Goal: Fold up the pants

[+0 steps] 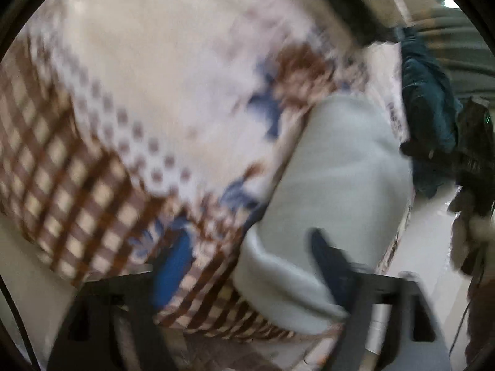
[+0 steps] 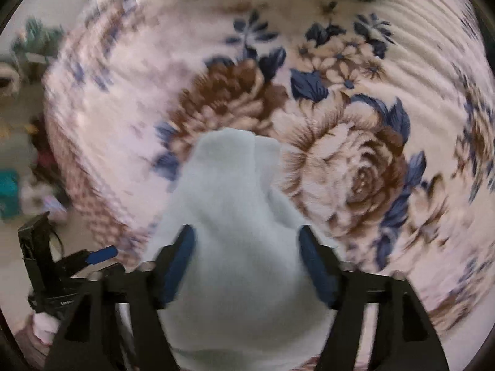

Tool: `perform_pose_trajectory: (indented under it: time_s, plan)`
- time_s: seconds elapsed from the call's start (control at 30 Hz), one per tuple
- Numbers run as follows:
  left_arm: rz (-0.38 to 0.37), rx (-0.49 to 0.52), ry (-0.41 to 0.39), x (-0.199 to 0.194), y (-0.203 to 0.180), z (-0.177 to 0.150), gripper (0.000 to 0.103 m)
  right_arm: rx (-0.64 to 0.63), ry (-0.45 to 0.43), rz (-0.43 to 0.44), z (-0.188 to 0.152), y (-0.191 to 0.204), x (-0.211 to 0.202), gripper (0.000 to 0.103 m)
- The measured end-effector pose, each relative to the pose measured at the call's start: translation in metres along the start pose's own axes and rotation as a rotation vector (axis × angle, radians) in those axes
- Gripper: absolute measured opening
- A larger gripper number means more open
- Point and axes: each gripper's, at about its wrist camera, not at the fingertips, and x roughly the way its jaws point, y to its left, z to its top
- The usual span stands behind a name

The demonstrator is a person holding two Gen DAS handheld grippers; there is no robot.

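The pale blue pants (image 2: 235, 216) are lying folded into a thick, narrow bundle on the floral blanket (image 2: 355, 142), which is covering a bed. In the right wrist view the bundle is running from the bottom of the frame up toward a large brown rose in the print, its far end showing two rounded, stacked edges. The right gripper (image 2: 247, 262) is hanging over the near part of the bundle with its jaws standing apart; the blue pads (image 2: 179, 266) are flanking the cloth on either side, and blur is making it hard to tell whether they are brushing it, but they are not pinching it. In the left wrist view, which is heavily motion-blurred, the pants (image 1: 340, 179) are sitting at the right of the blanket's (image 1: 154, 77) pale centre, near its brown checked border. The left gripper (image 1: 250, 275) is spread wide open, one blue pad (image 1: 173, 266) being over the checked border and the other finger over the near end of the bundle, nothing clamped between them. Beyond the bundle a dark teal garment (image 1: 430, 105) is lying at the bed's edge.
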Motion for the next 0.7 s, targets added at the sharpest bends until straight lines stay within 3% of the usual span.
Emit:
perform_pose_trajectory:
  time_s: [0.1, 0.13, 0.2, 0.3, 0.43, 0.53, 0.6, 0.63, 0.67, 0.7]
  plan:
    - [0.029, 0.144, -0.025, -0.009, -0.04, 0.002, 0.098, 0.092, -0.12, 0.086, -0.035, -0.012, -0.025, 0.08]
    - [0.046, 0.187, -0.008, 0.0, -0.051, 0.005, 0.098, 0.149, -0.161, 0.124, -0.054, -0.021, -0.033, 0.085]
    - [0.098, 0.275, 0.049, 0.02, -0.067, 0.006, 0.098, 0.243, -0.201, 0.15, -0.083, -0.04, -0.038, 0.086]
    - [0.221, 0.413, 0.119, 0.053, -0.08, -0.002, 0.101, 0.437, -0.2, 0.17, -0.14, -0.073, -0.025, 0.086]
    - [0.295, 0.43, 0.169, 0.076, -0.062, 0.009, 0.103, 0.718, -0.174, 0.13, -0.226, -0.113, 0.016, 0.086]
    - [0.309, 0.425, 0.185, 0.079, -0.051, 0.024, 0.103, 0.992, -0.203, 0.276, -0.286, -0.138, 0.058, 0.086]
    - [0.311, 0.453, 0.175, 0.072, -0.057, 0.03, 0.103, 1.164, -0.246, 0.45, -0.316, -0.143, 0.094, 0.086]
    - [0.317, 0.474, 0.162, 0.065, -0.064, 0.033, 0.103, 1.206, -0.265, 0.522, -0.321, -0.142, 0.105, 0.086]
    - [0.324, 0.484, 0.144, 0.059, -0.068, 0.035, 0.103, 1.25, -0.302, 0.678, -0.324, -0.137, 0.125, 0.085]
    - [0.326, 0.492, 0.114, 0.051, -0.073, 0.039, 0.103, 1.282, -0.327, 0.731, -0.326, -0.133, 0.135, 0.083]
